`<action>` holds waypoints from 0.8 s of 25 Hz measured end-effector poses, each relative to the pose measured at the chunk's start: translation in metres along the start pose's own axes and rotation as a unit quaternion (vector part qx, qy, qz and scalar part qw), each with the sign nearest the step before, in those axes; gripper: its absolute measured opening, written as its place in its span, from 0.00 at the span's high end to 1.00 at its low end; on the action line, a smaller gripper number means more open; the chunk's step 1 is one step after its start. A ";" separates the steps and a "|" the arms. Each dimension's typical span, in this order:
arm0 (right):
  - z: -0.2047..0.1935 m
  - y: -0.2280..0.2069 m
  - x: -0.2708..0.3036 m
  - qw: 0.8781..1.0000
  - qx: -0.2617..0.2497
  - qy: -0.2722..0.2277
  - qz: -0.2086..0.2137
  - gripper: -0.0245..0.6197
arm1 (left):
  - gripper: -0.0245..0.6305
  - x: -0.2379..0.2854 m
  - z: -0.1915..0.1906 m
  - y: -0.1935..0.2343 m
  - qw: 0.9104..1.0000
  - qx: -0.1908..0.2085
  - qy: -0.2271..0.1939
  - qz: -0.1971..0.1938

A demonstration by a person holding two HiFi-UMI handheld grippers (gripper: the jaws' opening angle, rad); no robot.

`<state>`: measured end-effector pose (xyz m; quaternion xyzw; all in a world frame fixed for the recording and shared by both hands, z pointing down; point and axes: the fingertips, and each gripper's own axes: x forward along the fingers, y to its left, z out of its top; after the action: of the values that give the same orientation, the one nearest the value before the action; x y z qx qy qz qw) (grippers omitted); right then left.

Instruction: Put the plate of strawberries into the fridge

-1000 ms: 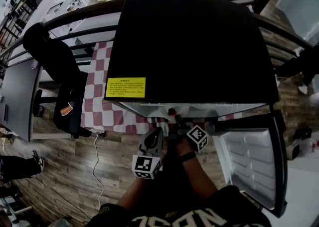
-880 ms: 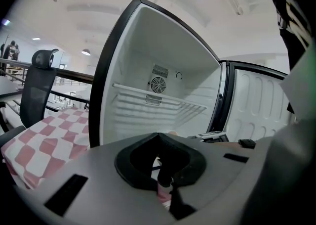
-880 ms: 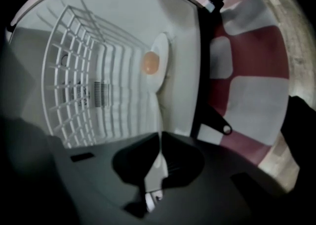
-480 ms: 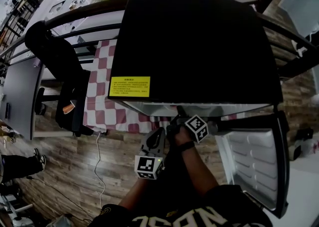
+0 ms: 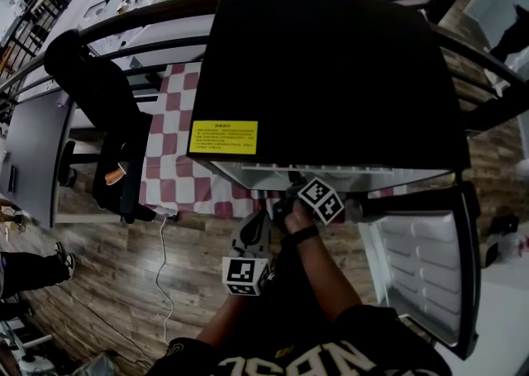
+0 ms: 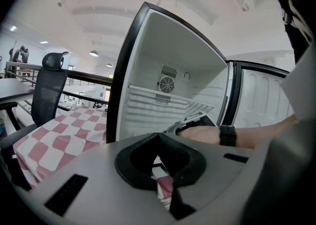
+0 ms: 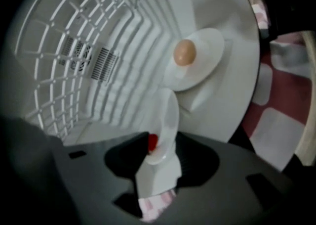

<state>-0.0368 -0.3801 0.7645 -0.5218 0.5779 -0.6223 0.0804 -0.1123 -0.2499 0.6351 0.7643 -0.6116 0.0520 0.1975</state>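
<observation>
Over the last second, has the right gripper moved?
Yes: the right gripper has gone up the head view, nearer the front edge of the fridge. Its jaws have just been opening, the strawberry plate between them.

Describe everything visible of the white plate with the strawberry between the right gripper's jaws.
The round white plate looks smooth and glossy. The right gripper view shows it nearly edge-on, its rim a thin curve. One red strawberry shows on it; any others are hidden. It sits inside the open white fridge, apparently on its floor, between the jaws of the right gripper, which have just been opening. Whether a pad touches it is unclear.
</observation>
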 end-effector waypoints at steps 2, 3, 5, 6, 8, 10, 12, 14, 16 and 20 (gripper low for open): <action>-0.002 0.007 0.001 1.000 -0.022 0.007 0.000 0.65 | 0.94 -0.002 -0.001 0.001 1.000 -0.002 0.001 0.000; -0.003 0.008 0.000 0.999 -0.031 0.012 -0.001 0.63 | 0.94 -0.003 -0.001 0.001 1.000 -0.003 0.002 0.001; -0.006 0.009 -0.001 0.998 -0.054 0.024 -0.005 0.59 | 0.94 -0.005 -0.002 0.001 1.000 -0.004 0.004 -0.001; -0.008 0.009 -0.002 0.997 -0.065 0.030 -0.006 0.58 | 0.94 -0.007 -0.002 0.001 1.000 -0.003 0.005 -0.002; -0.012 0.007 -0.006 0.996 -0.082 0.037 -0.009 0.57 | 0.94 -0.009 0.000 0.001 1.000 -0.001 0.003 -0.005; -0.015 0.003 -0.011 0.994 -0.099 0.040 -0.012 0.56 | 0.94 -0.011 0.003 0.000 1.000 0.000 -0.002 -0.008; -0.017 -0.003 -0.016 0.991 -0.126 0.043 -0.020 0.56 | 0.94 -0.014 0.004 -0.001 1.000 0.002 -0.003 -0.011; -0.019 -0.008 -0.022 0.986 -0.155 0.046 -0.029 0.56 | 0.94 -0.017 0.003 -0.001 1.000 0.003 -0.002 -0.016; -0.019 -0.014 -0.029 0.983 -0.174 0.045 -0.034 0.56 | 0.94 -0.021 0.002 -0.001 1.000 0.004 0.001 -0.018; -0.011 -0.025 -0.056 0.967 -0.248 0.025 -0.059 0.56 | 0.94 -0.029 0.007 -0.001 1.000 0.011 -0.003 -0.025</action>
<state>-0.0074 -0.3261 0.7559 -0.5426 0.6845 -0.4758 -0.1031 -0.1195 -0.2253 0.6194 0.7819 -0.5921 0.0514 0.1882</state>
